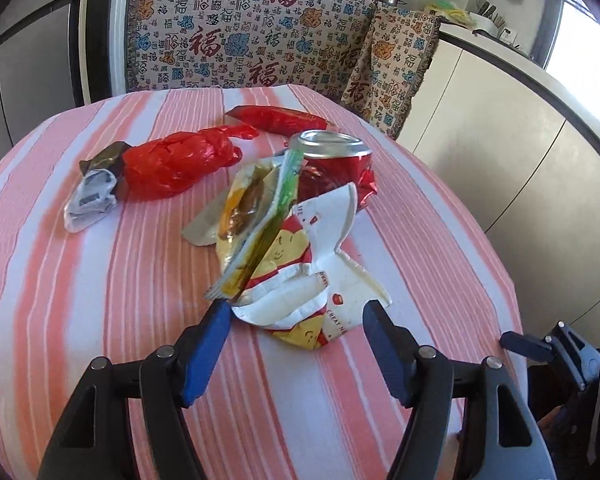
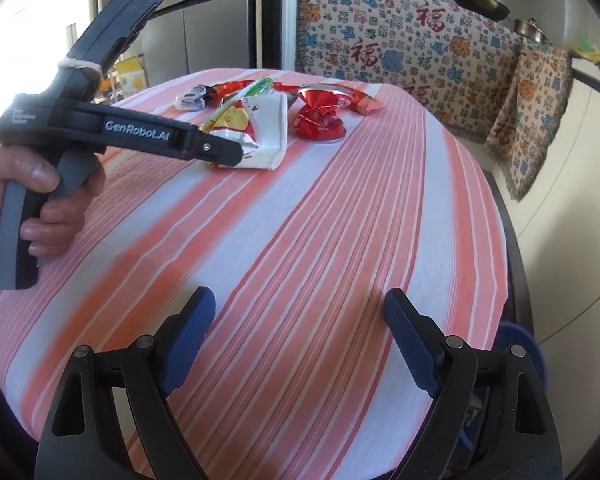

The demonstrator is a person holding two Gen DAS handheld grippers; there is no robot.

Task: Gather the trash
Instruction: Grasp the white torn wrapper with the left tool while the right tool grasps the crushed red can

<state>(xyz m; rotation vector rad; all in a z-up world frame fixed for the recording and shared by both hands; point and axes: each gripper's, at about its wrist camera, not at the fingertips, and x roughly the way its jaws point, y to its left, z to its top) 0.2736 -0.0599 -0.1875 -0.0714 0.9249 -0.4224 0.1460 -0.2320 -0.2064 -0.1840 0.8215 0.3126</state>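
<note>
Trash lies in a heap on the pink-striped tablecloth (image 1: 100, 320). A crumpled white, red and yellow wrapper (image 1: 320, 264) is nearest, with a yellow-green sachet (image 1: 256, 216) on it and a crushed red can (image 1: 332, 164) behind. My left gripper (image 1: 298, 312) is open, and the wrapper's near end sits between its fingers. Further back lie a red plastic bag (image 1: 176, 164), a silver-white packet (image 1: 92, 200) and a red wrapper (image 1: 280, 120). My right gripper (image 2: 300, 300) is open over bare cloth, well short of the heap. In the right wrist view a hand (image 2: 40, 184) holds the left gripper (image 2: 236, 154) at the wrapper (image 2: 266, 128).
The round table drops off at its right edge (image 2: 504, 264), with a blue round object (image 2: 520, 344) below it. A patterned cloth (image 1: 252, 32) hangs behind the table. Pale cabinets (image 1: 500, 152) stand to the right, and a fridge (image 2: 204, 24) to the left.
</note>
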